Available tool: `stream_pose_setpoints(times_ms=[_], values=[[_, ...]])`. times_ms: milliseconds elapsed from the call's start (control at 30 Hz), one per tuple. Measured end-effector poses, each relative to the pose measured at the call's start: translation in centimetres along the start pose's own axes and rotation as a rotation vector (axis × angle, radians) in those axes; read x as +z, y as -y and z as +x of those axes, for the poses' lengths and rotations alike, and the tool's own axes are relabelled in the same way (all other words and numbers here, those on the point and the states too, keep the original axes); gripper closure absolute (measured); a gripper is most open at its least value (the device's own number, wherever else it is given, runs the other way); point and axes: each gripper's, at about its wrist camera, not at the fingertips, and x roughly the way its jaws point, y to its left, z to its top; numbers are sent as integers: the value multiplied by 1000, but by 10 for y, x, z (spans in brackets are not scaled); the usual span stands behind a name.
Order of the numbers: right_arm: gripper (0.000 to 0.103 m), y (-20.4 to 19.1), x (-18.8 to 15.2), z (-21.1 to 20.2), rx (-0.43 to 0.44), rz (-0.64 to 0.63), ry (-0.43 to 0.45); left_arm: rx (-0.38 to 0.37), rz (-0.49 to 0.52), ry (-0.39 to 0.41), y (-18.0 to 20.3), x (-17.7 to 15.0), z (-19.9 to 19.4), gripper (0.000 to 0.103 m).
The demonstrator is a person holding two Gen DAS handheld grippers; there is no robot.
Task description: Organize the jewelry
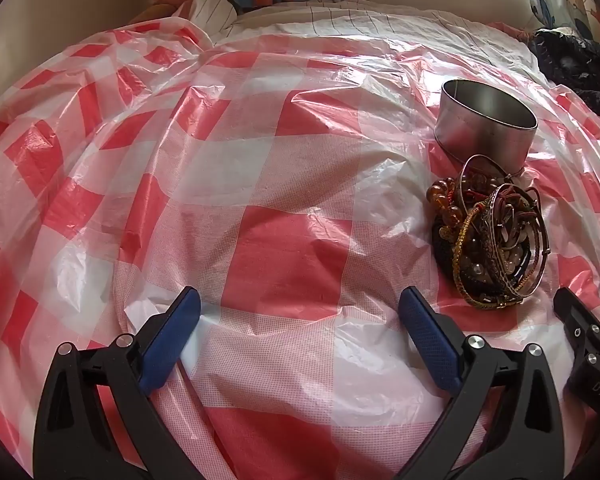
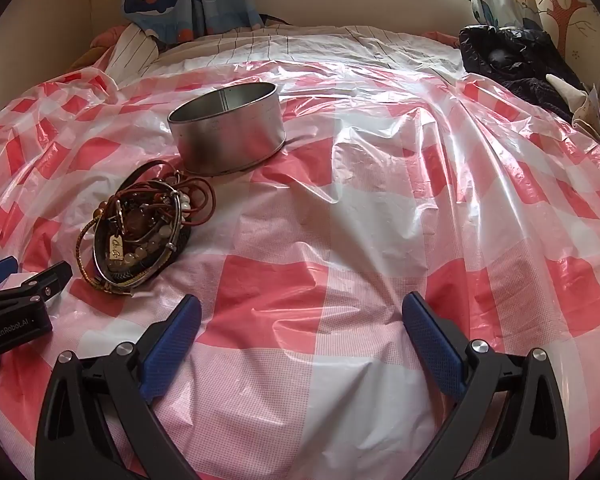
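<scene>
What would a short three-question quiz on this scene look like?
1. True or false: the tin already holds jewelry.
2. Where does the jewelry pile lie? A) inside the tin B) on the checked sheet, just short of the tin C) in the left tool
3. Fill in: both the left tool and the right tool are ____ and hold nothing.

Key:
1. False: what shows of its inside is bare metal.
2. B
3. open
</scene>
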Motion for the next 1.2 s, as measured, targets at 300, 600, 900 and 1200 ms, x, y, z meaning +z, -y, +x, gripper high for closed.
stream_pose_setpoints(times_ms=[300, 600, 900, 1200], values=[[7, 0, 0, 0, 1, 1, 2, 0, 0, 0, 0, 0, 0, 7], [6, 0, 0, 0, 2, 1, 2, 2, 1, 1, 1, 0, 0, 7], [6, 0, 0, 0, 2, 2, 2, 2, 1, 1, 1, 0, 0, 7], [6, -2, 4, 6, -12, -11, -45, -49, 4, -3, -2, 3, -5, 8]])
